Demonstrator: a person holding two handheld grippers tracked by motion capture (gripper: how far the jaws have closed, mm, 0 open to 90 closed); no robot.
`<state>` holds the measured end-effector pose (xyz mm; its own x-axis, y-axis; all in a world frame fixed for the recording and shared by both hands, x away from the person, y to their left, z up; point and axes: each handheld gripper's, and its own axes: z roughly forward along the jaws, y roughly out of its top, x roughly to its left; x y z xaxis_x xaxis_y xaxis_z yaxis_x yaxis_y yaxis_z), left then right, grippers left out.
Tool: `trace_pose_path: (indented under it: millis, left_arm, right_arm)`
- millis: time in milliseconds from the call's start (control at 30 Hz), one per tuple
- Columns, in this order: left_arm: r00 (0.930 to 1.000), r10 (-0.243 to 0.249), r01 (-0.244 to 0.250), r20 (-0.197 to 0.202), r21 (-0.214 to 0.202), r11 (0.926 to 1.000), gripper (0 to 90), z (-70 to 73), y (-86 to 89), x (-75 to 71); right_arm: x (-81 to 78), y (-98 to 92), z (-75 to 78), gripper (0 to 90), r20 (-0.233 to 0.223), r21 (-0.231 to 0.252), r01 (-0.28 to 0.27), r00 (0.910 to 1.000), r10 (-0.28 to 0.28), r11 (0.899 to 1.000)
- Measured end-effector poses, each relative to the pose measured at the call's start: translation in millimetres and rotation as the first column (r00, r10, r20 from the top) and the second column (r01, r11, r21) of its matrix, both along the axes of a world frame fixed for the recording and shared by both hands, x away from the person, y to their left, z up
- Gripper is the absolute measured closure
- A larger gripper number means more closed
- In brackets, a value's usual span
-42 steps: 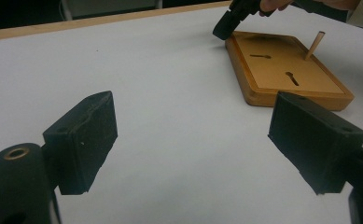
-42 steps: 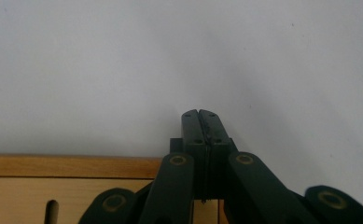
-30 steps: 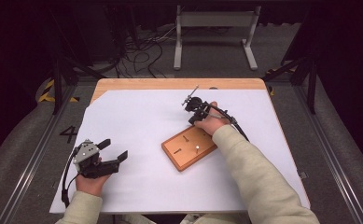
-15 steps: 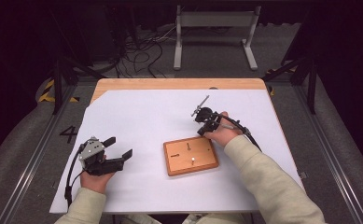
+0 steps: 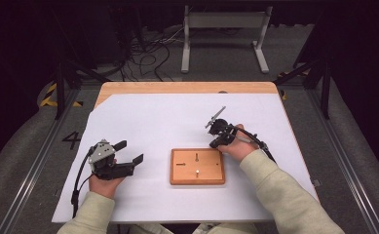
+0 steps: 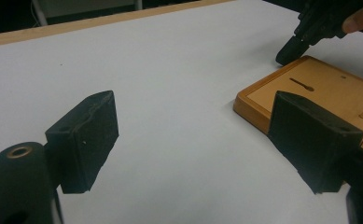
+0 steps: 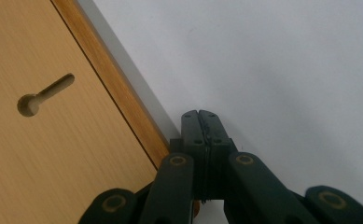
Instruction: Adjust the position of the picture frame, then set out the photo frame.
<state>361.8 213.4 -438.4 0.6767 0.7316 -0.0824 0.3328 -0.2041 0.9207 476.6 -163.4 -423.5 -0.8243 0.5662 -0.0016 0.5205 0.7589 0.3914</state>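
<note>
Right gripper (image 5: 217, 142) fingers closed at wooden board (image 5: 197, 166) corner, left gripper (image 5: 128, 157) fingers open, empty

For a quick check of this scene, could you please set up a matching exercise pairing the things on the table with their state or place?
Things:
1. left tool
2. right tool
3. wooden board
4. white sheet

States or places:
A. covers most of the tabletop
B. jaws pressed together, at the board's edge
C. jaws wide apart, nothing between them
D. lies flat between the two hands, with keyhole slots

Pairs: 1-C, 2-B, 3-D, 4-A
</note>
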Motion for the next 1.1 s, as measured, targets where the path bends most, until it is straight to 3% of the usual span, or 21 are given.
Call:
trace_pose_path:
  millis: [100,167,267,300,467,600,733,833,933,1100]
  left_arm:
    - [0.9997,-0.024,0.024,-0.001,0.000,0.9997,19.3,2.0,-3.1,2.3]
    - [0.9994,-0.033,0.033,-0.006,0.006,0.9994,20.4,3.9,-5.7,3.4]
    - [0.9991,-0.041,0.042,-0.011,0.037,0.9985,22.5,7.9,-10.3,4.9]
    - [0.9990,-0.044,0.044,-0.013,0.033,0.9985,22.5,8.8,-11.6,5.3]
    - [0.9977,-0.066,0.066,-0.015,0.033,0.9972,23.2,14.5,-18.2,5.4]
    - [0.9961,-0.087,0.087,-0.016,0.040,0.9954,23.7,17.8,-22.2,3.6]
    - [0.9946,-0.103,0.103,-0.013,0.034,0.9940,25.9,21.9,-24.5,2.2]
    - [0.9922,-0.121,0.122,-0.030,0.037,0.9918,26.8,26.1,-27.2,1.4]
    - [0.9891,-0.140,0.142,-0.045,0.029,0.9895,27.6,29.0,-29.4,0.9]
    - [0.9844,-0.166,0.169,-0.058,0.049,0.9844,32.5,32.4,-36.3,-0.9]
  right_arm:
    - [-3.8,-5.9,3.6,89.2,0.054,0.042,0.005,0.9985,-0.008,0.999]
    - [-9.2,-12.5,9.7,85.6,0.099,0.107,0.009,0.9949,-0.020,0.994]
    - [-26.6,-24.0,25.4,79.7,0.161,0.234,-0.008,0.9864,-0.031,0.972]
    - [-26.6,-24.0,25.4,79.7,0.161,0.234,-0.008,0.9864,-0.031,0.972]
    - [-52.8,-37.3,44.0,72.6,0.245,0.346,-0.033,0.9677,-0.057,0.938]
    - [-65.7,-49.4,48.5,68.6,0.267,0.390,-0.025,0.9597,-0.087,0.920]
    - [-74.0,-61.6,48.0,63.3,0.279,0.414,-0.004,0.9525,-0.123,0.910]
    - [-81.0,-73.2,48.9,62.0,0.292,0.437,0.022,0.9422,-0.165,0.899]
    - [-83.6,-78.7,50.8,60.7,0.292,0.443,0.031,0.9398,-0.177,0.896]
    - [-87.8,-89.9,54.9,55.3,0.311,0.460,0.042,0.9283,-0.205,0.887]
